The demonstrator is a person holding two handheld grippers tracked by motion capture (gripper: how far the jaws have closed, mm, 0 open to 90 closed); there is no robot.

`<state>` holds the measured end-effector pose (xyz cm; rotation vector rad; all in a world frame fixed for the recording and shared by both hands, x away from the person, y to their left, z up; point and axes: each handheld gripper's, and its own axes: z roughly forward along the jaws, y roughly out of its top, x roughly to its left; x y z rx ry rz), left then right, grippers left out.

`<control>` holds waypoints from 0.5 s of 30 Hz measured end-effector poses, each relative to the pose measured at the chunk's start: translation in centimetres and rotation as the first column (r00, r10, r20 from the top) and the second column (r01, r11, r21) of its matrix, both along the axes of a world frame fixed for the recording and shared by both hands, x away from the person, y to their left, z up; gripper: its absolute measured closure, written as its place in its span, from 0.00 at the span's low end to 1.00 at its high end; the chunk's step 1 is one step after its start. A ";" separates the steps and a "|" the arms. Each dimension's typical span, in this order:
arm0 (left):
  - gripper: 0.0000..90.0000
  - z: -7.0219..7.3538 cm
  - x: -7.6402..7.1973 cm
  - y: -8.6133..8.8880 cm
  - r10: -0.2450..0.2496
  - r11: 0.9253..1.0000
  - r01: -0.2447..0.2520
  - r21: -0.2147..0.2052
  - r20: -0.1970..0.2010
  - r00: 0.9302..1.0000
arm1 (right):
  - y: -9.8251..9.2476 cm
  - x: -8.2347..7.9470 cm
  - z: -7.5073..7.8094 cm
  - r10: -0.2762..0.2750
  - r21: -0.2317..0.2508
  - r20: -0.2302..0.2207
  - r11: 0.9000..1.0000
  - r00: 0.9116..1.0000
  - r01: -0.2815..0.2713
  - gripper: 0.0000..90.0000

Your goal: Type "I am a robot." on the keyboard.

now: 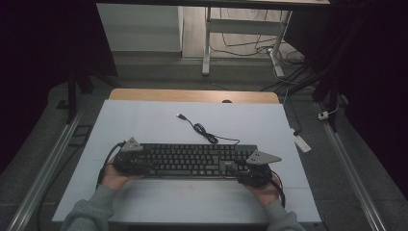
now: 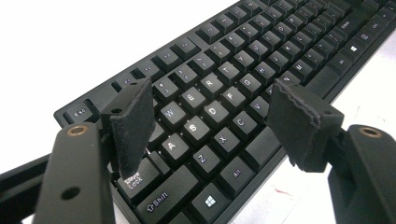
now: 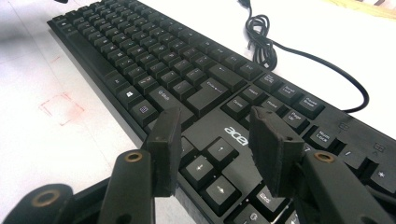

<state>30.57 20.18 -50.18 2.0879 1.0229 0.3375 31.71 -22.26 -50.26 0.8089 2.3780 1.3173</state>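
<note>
Lying flat on the white table top (image 1: 144, 120), near the person's edge, is a black keyboard (image 1: 192, 160). Its long side runs from left to right. Its black cord (image 1: 204, 132) comes out of the back, curls up in a small bunch, and ends in a plug that rests on the table farther away.

The left gripper (image 2: 210, 126) is at the left end of the keyboard. Its two black jaws are spread wide apart over the letter keys, with one pad (image 2: 130, 126) above the caps lock key. They are not squeezing anything.

The right gripper (image 3: 215, 149) is at the right end. Its jaws are spread apart too, with the arrow keys (image 3: 205, 165) showing between them. Whether the pads touch the keys is hard to tell, but nothing is pinched.

A hand (image 1: 111, 178) holds the left gripper and another hand (image 1: 263, 191) holds the right one. Both have grey sleeves.

A faint red square mark (image 3: 60, 108) is on the table just in front of the keyboard.
</note>
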 end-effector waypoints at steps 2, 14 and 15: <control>0.35 0.0 0.0 -0.1 0.002 1.000 -0.002 0.000 0.000 1.000 | -0.1 0.0 0.0 -0.003 0.001 -0.001 1.000 1.000 0.003 0.60; 0.61 0.4 -0.6 -1.1 -0.061 0.998 0.061 -0.025 0.016 0.998 | 0.1 0.0 -0.1 0.001 -0.006 0.003 1.000 1.000 -0.001 0.60; 0.68 0.4 -0.7 -1.2 -0.066 0.997 0.066 -0.025 0.016 0.998 | 0.1 0.0 -0.2 0.002 -0.007 0.002 1.000 1.000 -0.002 0.60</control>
